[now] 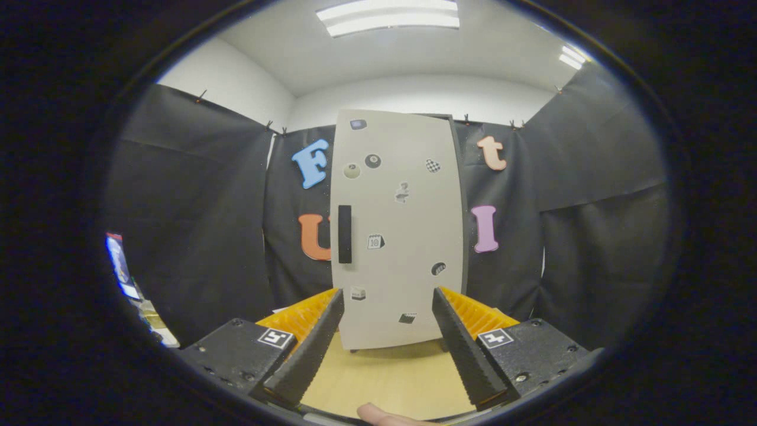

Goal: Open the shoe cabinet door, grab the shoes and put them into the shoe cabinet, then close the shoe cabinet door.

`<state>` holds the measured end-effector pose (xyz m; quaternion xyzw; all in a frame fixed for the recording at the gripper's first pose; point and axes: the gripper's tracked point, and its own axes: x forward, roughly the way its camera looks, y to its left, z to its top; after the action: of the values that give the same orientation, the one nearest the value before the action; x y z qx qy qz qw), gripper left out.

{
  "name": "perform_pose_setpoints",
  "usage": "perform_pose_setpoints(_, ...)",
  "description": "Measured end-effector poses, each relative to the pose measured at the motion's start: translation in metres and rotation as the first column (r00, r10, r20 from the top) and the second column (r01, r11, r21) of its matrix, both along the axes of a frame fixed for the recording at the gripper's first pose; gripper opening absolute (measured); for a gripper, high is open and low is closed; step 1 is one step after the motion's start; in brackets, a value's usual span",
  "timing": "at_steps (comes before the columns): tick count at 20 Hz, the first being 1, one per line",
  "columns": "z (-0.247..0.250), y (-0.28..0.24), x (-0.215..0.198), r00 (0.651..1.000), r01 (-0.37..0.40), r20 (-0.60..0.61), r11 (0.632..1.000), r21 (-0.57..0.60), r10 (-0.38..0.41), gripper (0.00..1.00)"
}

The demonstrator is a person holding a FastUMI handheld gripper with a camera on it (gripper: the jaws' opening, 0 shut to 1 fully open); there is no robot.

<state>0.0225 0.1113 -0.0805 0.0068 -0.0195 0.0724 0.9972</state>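
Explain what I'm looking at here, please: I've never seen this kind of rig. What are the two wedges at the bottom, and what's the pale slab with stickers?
The picture comes from a fisheye camera riding on a hand-held gripper, looking forward along its two fingers; those are the wedges. A person carries it, and a fingertip pokes in below. The fingers stand wide apart and hold nothing. The pale slab beyond them is the shoe cabinet, standing on a wooden surface. Its door is shut, dotted with small stickers, with a dark upright handle near one edge. Black cloth walls the booth behind.
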Motion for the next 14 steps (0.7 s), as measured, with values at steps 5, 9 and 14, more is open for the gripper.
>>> perform_pose_setpoints(5,-0.006,-0.013,-0.021,1.0,-0.002,-0.002,0.999,0.032,0.002,0.98)
perform_pose_setpoints(9,-0.016,-0.018,-0.024,1.0,0.011,-0.02,1.0,0.009,-0.011,0.98)
perform_pose_setpoints(14,-0.03,-0.008,-0.025,0.998,-0.018,-0.058,0.999,-0.051,0.015,0.98)
